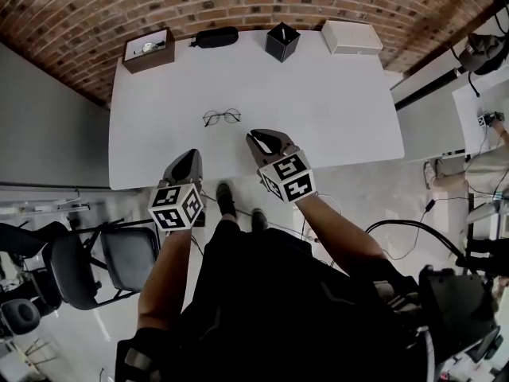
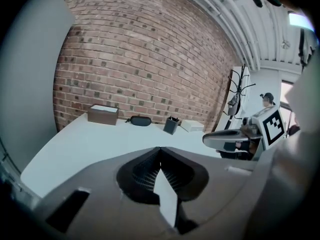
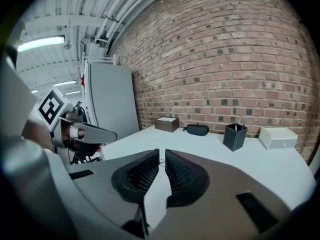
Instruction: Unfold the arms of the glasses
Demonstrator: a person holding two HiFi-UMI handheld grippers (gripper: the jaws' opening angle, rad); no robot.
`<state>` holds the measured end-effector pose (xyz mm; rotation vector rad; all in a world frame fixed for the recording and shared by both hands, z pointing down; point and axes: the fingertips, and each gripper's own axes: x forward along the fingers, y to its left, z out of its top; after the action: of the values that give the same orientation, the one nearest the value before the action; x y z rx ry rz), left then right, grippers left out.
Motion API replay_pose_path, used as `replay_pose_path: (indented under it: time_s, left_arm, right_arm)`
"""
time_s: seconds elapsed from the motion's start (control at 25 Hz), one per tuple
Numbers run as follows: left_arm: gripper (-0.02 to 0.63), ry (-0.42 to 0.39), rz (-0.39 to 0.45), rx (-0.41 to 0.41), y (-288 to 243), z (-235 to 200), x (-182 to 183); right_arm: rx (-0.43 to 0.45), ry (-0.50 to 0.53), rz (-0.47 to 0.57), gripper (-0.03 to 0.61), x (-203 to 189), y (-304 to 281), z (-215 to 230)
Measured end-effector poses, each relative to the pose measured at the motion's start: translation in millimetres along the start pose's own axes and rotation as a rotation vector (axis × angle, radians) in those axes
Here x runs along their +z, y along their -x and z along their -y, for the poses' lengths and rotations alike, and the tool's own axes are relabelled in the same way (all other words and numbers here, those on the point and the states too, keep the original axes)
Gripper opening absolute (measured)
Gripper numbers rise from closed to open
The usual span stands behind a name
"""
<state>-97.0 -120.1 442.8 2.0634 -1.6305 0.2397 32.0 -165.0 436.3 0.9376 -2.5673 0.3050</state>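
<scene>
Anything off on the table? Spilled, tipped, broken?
Nothing stands out. The glasses lie alone in the middle of the table, no damage visible. The brown box, black case, pen cup and white box sit in a row along the far edge. Nothing spilled.

Soft, even light is falling on the white bench (image 1: pixel 318 94); a ceiling tube (image 3: pixel 42 43) is glowing. Fisheye distortion is bending the edges, and the corners are showing black.
</scene>
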Motion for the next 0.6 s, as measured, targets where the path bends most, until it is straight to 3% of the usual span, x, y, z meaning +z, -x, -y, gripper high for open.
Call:
replay_pose_path:
  time_s: [0.44,0.6]
  left_arm:
    - [0.011,0.048,-0.152,-0.036,-86,-57,-26]
    - [0.011,0.021,-0.212,-0.036,-112,-67,-40]
  right_arm:
    - [-0.037,-0.031,-0.185,0.011,-41,-83,34]
    - [-0.039,-0.045,-0.226,0.012,-55,-106,41]
